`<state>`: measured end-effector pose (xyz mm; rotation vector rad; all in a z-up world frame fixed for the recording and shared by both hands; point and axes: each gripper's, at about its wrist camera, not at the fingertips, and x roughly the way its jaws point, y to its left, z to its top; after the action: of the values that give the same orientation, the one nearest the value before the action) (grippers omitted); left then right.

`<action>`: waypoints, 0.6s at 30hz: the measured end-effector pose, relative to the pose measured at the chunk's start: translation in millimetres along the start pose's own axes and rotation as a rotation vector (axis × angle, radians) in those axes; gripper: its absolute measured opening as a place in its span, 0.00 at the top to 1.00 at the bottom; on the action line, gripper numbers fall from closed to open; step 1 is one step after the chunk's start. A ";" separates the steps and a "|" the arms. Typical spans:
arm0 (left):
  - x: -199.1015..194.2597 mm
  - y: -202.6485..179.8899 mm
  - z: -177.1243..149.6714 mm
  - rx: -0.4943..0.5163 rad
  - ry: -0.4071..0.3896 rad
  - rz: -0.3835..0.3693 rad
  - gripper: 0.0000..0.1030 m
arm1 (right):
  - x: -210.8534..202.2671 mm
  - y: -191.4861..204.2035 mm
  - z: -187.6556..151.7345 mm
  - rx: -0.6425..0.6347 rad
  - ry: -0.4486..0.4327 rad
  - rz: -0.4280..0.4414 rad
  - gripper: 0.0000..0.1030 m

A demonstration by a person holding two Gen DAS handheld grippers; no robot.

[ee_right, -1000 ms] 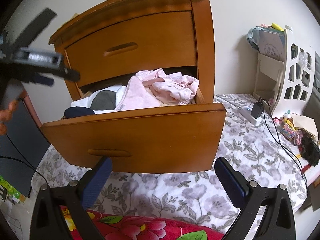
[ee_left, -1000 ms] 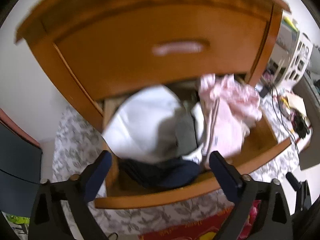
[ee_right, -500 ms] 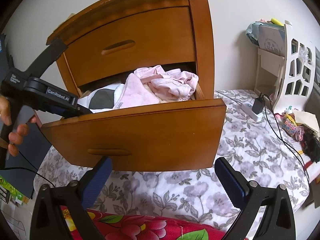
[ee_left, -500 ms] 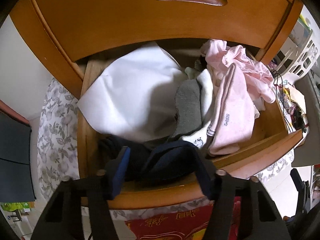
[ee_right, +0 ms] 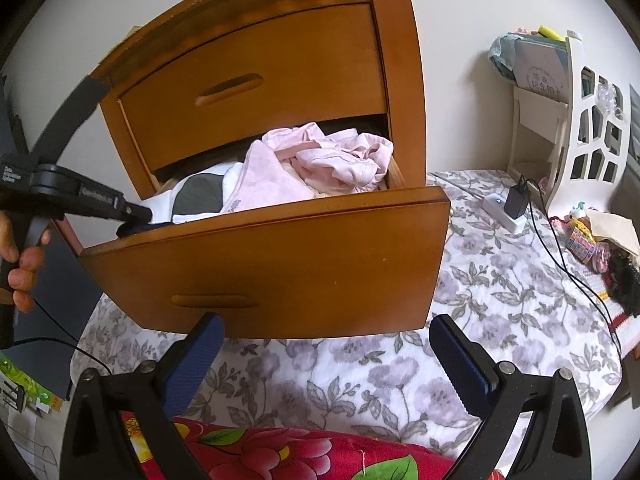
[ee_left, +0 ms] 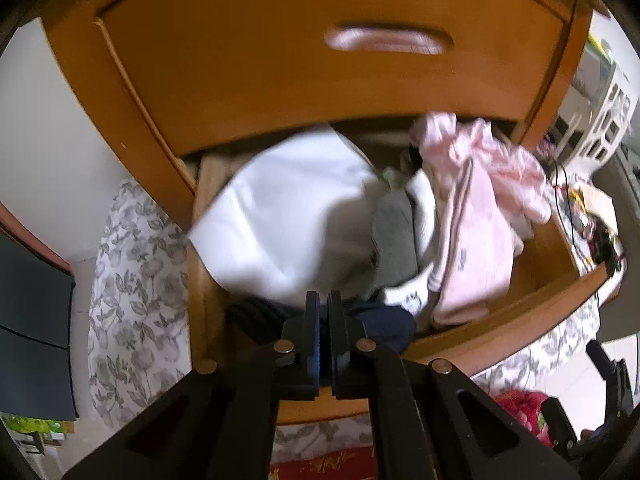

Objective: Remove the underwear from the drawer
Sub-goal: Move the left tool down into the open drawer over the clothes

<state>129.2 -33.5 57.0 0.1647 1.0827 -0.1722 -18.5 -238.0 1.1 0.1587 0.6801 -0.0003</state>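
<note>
Underwear (ee_left: 384,326) navy, front-left corner of drawer (ee_right: 280,264): your left gripper (ee_left: 323,300) just clamped it, lift straight up, clear front edge; right gripper (ee_right: 324,356) wide, empty

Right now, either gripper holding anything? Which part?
Left gripper is shut on the navy garment, pinching its upper fold near the drawer front. Right gripper holds nothing.
</note>
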 end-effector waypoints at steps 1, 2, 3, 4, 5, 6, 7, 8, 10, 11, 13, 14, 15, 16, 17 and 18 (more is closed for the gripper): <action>-3.3 3.2 1.3 -0.009 -0.015 0.000 0.98 | 0.1 -0.2 -0.2 0.000 0.001 0.001 0.00; -5.7 5.6 2.3 -0.016 -0.024 -0.003 0.98 | 0.3 -0.3 -0.2 0.001 0.001 0.001 0.00; -7.2 7.4 2.7 -0.020 -0.029 -0.005 0.98 | 0.5 -0.5 -0.3 0.002 0.002 0.002 0.00; -8.8 9.1 3.1 -0.023 -0.035 -0.006 0.98 | 0.8 -0.5 -0.3 0.002 0.003 0.003 0.00; -10.7 11.5 3.5 -0.026 -0.040 -0.008 0.98 | 1.1 -0.5 -0.4 0.003 0.003 0.003 0.00; -9.2 9.9 3.8 -0.026 -0.042 -0.011 0.98 | 1.5 -0.5 -0.3 0.004 0.004 0.003 0.00; -9.3 10.4 4.1 -0.017 -0.036 -0.035 0.98 | 2.0 -0.5 -0.2 0.005 0.006 0.003 0.00; -9.2 9.1 3.6 -0.001 -0.027 -0.065 0.97 | 2.4 -0.5 -0.1 0.006 0.007 0.004 0.00; -7.2 7.5 2.6 0.008 -0.015 -0.076 0.97 | 2.8 -0.7 -0.1 0.008 0.009 0.004 0.00; -3.9 7.1 3.9 0.018 0.021 -0.111 0.97 | 2.8 -0.8 -0.2 0.009 0.009 0.004 0.00; 0.9 4.6 3.9 0.020 0.057 -0.143 0.92 | 2.9 -0.7 -0.3 0.009 0.011 0.004 0.00; 3.4 3.9 4.6 0.028 0.080 -0.158 0.88 | 2.9 -0.7 -0.2 0.009 0.011 0.004 0.00; 4.4 2.8 4.3 0.033 0.088 -0.163 0.79 | 3.1 -0.7 -0.2 0.009 0.011 0.003 0.00; 5.9 0.5 3.9 0.045 0.100 -0.174 0.72 | 3.3 -0.7 -0.2 0.010 0.012 0.004 0.00; 6.6 -1.0 4.0 0.056 0.109 -0.187 0.72 | 3.4 -0.8 -0.4 0.011 0.013 0.004 0.00; 7.7 -2.3 3.9 0.064 0.122 -0.203 0.72 | 3.8 -0.9 -0.7 0.011 0.014 0.005 0.00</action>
<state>135.6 -37.0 51.8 0.1239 1.2156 -0.3840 -16.0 -238.6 -1.9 0.1715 0.6941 0.0015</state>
